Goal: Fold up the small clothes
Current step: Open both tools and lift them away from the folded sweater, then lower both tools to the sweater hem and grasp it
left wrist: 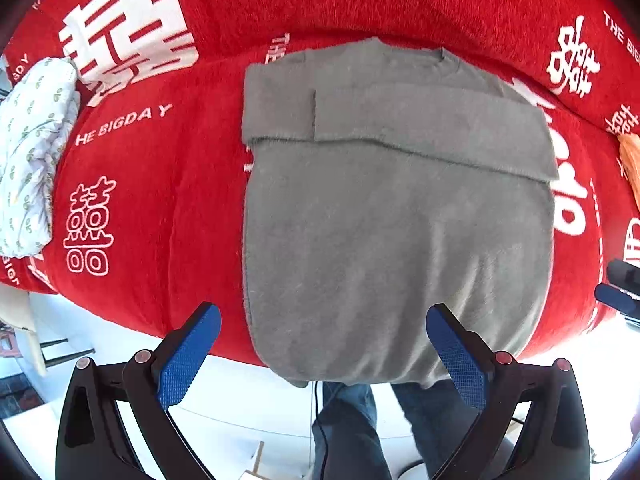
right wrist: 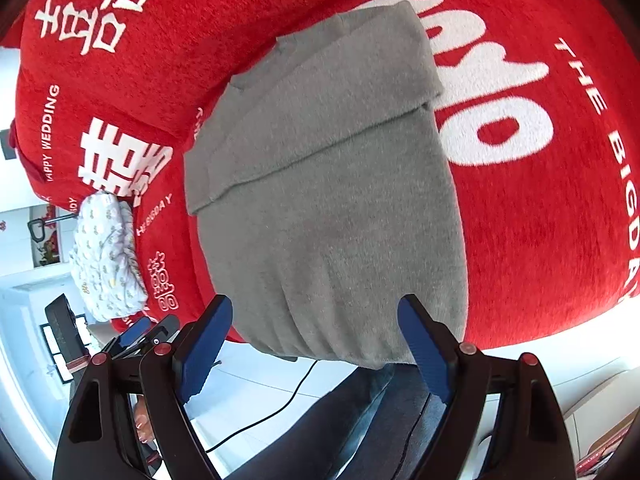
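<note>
A grey sweater [left wrist: 396,216] lies flat on a red printed blanket [left wrist: 168,184], both sleeves folded across its chest, its hem hanging over the near edge. My left gripper [left wrist: 324,344] is open and empty, hovering just above the hem. My right gripper [right wrist: 316,340] is open and empty too, above the hem's right part. The sweater [right wrist: 332,200] fills the middle of the right wrist view. The right gripper's blue tip [left wrist: 616,300] shows at the right edge of the left wrist view, and the left gripper [right wrist: 140,332] shows at the lower left of the right wrist view.
A folded white patterned garment [left wrist: 32,152] lies at the blanket's left, also in the right wrist view [right wrist: 106,260]. An orange cloth [left wrist: 630,156] sits at the right edge. The person's jeans [left wrist: 352,420] and a white floor with a cable [right wrist: 280,404] are below the edge.
</note>
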Tool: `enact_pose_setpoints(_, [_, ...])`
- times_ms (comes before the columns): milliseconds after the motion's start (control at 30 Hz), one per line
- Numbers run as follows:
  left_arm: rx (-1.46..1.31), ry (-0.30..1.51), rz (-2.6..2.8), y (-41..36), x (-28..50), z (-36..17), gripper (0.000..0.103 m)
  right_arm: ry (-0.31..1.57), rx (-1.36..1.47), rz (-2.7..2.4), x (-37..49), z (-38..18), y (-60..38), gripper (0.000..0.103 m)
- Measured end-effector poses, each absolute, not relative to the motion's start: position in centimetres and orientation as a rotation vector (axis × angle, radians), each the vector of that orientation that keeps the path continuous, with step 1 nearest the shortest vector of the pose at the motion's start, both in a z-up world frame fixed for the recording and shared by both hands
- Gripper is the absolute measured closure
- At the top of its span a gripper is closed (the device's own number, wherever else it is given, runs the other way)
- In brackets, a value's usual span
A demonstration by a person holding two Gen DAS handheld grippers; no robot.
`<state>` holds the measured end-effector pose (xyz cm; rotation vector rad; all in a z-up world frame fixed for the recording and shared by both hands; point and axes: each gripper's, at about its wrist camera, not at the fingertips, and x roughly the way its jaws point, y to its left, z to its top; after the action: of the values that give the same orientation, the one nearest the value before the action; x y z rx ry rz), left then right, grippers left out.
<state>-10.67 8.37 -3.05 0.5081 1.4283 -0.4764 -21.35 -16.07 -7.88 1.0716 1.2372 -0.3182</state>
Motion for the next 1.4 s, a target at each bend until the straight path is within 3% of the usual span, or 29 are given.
enact_pose_setpoints(467, [0.503,1.482,-0.462,16.0,-11.6,-9.9,0.000,1.298,1.089,-0.388,-25.6,-14.6,-11.0,0.016])
enact_pose_setpoints(733, [0.426,1.608,-0.451,20.2,-13.3,-16.1,0.000,1.396,1.050,-0.387,-28.6,-19.1,-9.6,0.016])
enact_pose_setpoints(1033, [0.409,1.691,-0.523,20.5,-15.5,-21.9,0.000,1.509,0.996,-0.395,-31.0,-26.4,-8.9,0.016])
enact_pose_setpoints(1167, [0.379,1.687,-0.546,20.2,-15.9,-22.3,0.000,1.467,0.991,-0.375,-31.0,-27.2,-8.9,0.016])
enact_pose_setpoints(1200, [0.378,1.669,-0.560,20.1,-16.2,-22.1,0.004,1.450,1.004,-0.366,-30.9,-27.2,-8.9,0.019])
enact_pose_setpoints(1233, [0.374,1.665,-0.578,19.9,-16.2,-21.8,0.019,1.437,1.022,-0.357,-31.0,-27.1,-9.0,0.025])
enact_pose_setpoints(1267, [0.360,1.676,-0.609,19.6,-16.3,-21.6,0.039,1.432,1.040,-0.353,-30.9,-27.0,-9.0,0.046])
enact_pose_setpoints(1300, [0.348,1.694,-0.641,19.6,-16.9,-21.1,0.050,1.432,1.055,-0.348,-30.9,-26.8,-8.9,0.075])
enact_pose_setpoints(1333, [0.356,1.703,-0.671,19.4,-17.1,-20.9,0.083,1.423,1.074,-0.337,-31.1,-26.5,-8.9,0.092])
enact_pose_setpoints(1367, [0.370,1.707,-0.713,19.1,-17.4,-20.5,0.092,1.409,1.096,-0.319,-31.2,-26.1,-8.9,0.093])
enact_pose_setpoints(1400, [0.380,1.700,-0.741,18.8,-17.6,-19.9,0.092,1.385,1.117,-0.296,-31.3,-25.4,-8.9,0.093])
